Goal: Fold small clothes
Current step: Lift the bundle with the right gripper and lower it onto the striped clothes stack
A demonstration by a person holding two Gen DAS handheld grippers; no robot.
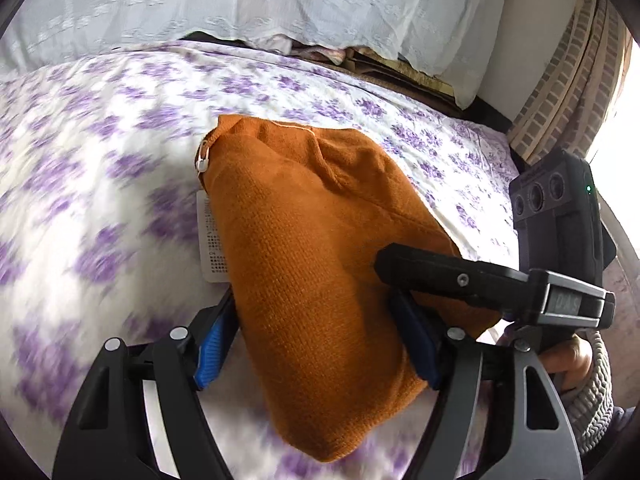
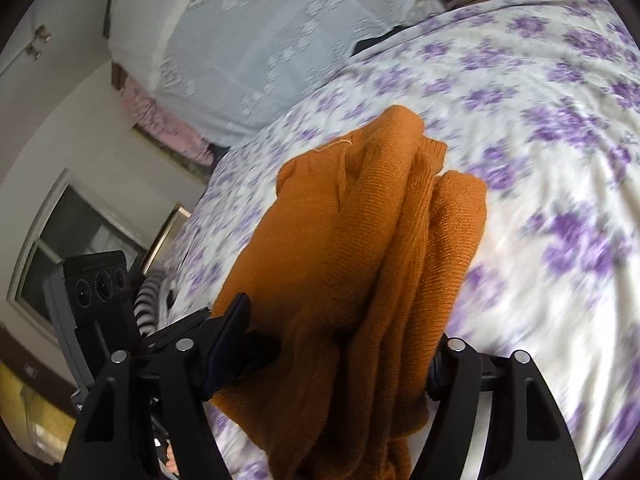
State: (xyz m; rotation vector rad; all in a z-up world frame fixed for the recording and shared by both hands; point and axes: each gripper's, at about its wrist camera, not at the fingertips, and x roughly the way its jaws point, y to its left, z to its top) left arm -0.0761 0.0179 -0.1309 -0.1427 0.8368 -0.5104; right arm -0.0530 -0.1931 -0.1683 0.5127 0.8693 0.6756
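An orange knit garment (image 1: 316,248) is folded into a thick bundle and held above the bed. A white tag (image 1: 211,240) hangs at its left edge. My left gripper (image 1: 316,340) is shut on the near end of the garment, blue pads (image 1: 214,346) pressing both sides. The right gripper's black finger (image 1: 448,270) reaches in from the right and rests against the cloth. In the right wrist view the same orange garment (image 2: 360,240) is bunched in folds between the jaws of my right gripper (image 2: 332,356), which is shut on it.
A white bedsheet with purple flowers (image 1: 100,184) covers the bed under the garment. White lace cloth (image 1: 240,4) hangs behind the bed. A brick wall (image 1: 568,92) and bright window stand at the right. In the right wrist view a window (image 2: 68,240) is at the left.
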